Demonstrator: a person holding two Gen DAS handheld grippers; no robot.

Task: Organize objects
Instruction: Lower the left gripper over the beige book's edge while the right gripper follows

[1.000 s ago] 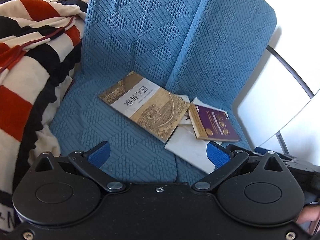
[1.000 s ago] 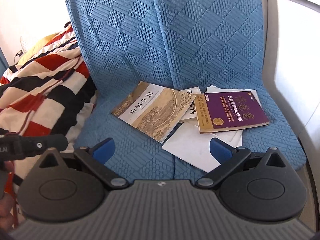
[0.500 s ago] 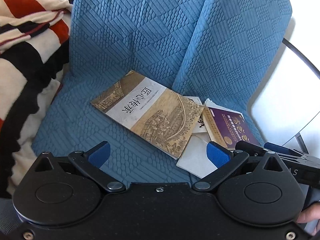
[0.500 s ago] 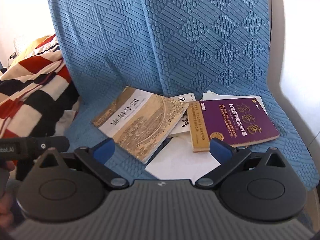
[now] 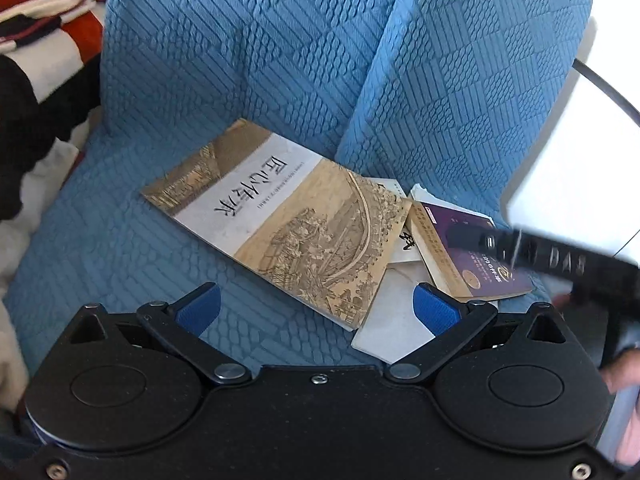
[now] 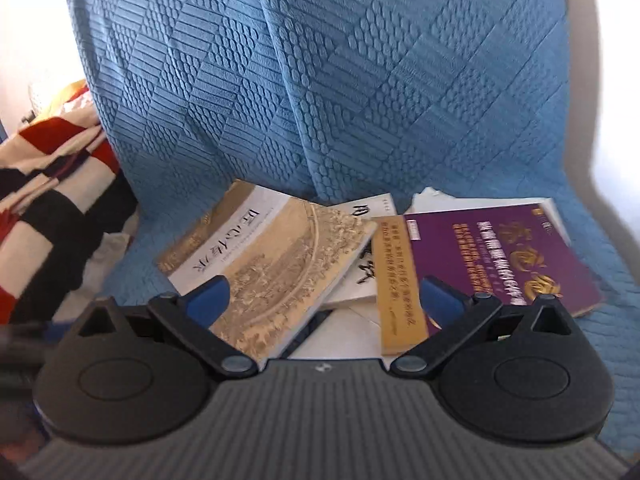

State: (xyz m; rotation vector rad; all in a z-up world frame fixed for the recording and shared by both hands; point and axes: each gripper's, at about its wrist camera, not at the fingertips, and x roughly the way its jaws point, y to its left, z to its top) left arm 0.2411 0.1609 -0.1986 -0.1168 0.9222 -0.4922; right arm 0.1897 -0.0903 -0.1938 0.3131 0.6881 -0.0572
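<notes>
Several books lie in a loose pile on a blue quilted chair seat [image 5: 100, 248] [image 6: 624, 280]. A tan book with a painted scene [image 5: 280, 220] [image 6: 264, 264] rests on top at the left. A purple book with a gold spine [image 5: 472, 256] [image 6: 492, 260] lies at the right. White books [image 5: 396, 320] [image 6: 364, 276] sit beneath both. My left gripper [image 5: 316, 310] hovers open just short of the tan book's near corner. My right gripper [image 6: 324, 300] is open low over the pile, between the tan and purple books. The right gripper's dark body [image 5: 560, 260] crosses over the purple book in the left wrist view.
A red, black and white striped blanket [image 5: 40, 60] [image 6: 48, 200] is heaped against the chair's left side. The blue cover runs up the chair back [image 6: 320, 80]. A dark metal frame tube [image 5: 608, 88] and a white surface [image 5: 568, 184] border the right.
Both grippers have moved closer to the books and lower. The right gripper's body now reaches over the purple book in the left wrist view. The books have not shifted.
</notes>
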